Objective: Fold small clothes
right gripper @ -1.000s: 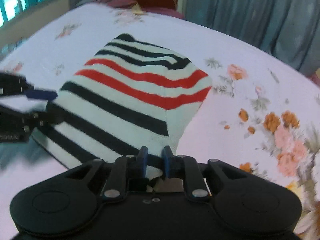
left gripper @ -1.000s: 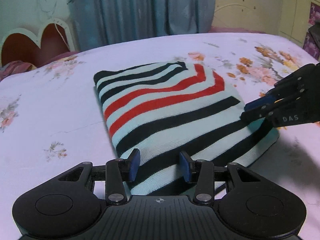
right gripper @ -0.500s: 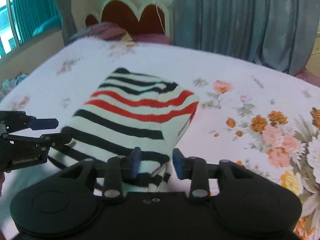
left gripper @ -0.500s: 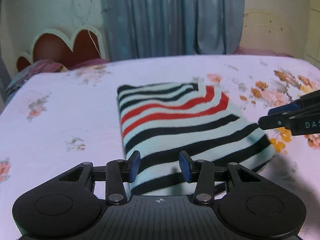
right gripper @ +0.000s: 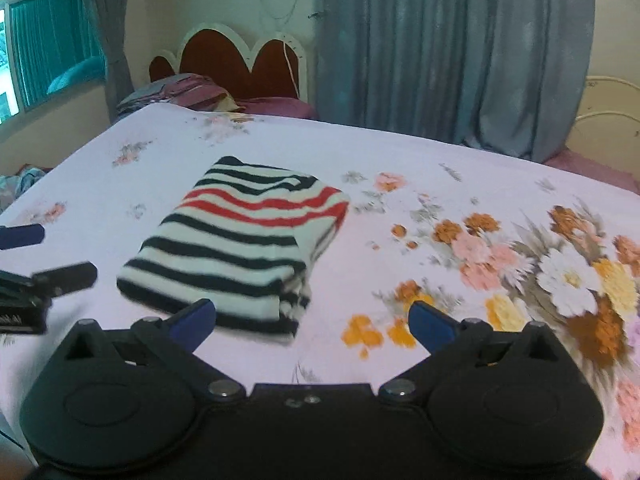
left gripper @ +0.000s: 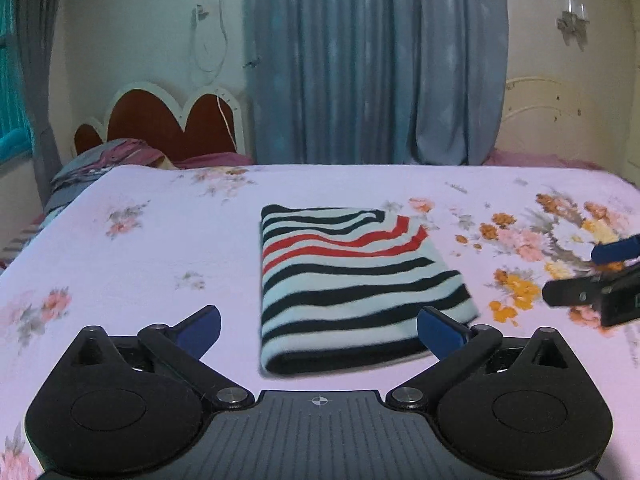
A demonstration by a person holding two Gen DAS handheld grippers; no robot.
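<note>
Dim, soft, blurred; fisheye-bent edges

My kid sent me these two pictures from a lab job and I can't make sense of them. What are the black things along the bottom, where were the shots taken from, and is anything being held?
Each black shape is a hand-held gripper: a two-fingered clamp that a person carries, one in each hand, with a wide-angle camera looking out along its fingers. One picture comes from the left gripper, the other from the right gripper, and each also catches the other at its edge. Both look across a bed with a flowered sheet. On it lies a folded striped sweater in black, red and pale bands. Nothing is held: both grippers' jaws have just been opening and stand wide apart, clear of the sweater. Behind are a curtain and a headboard.
</note>
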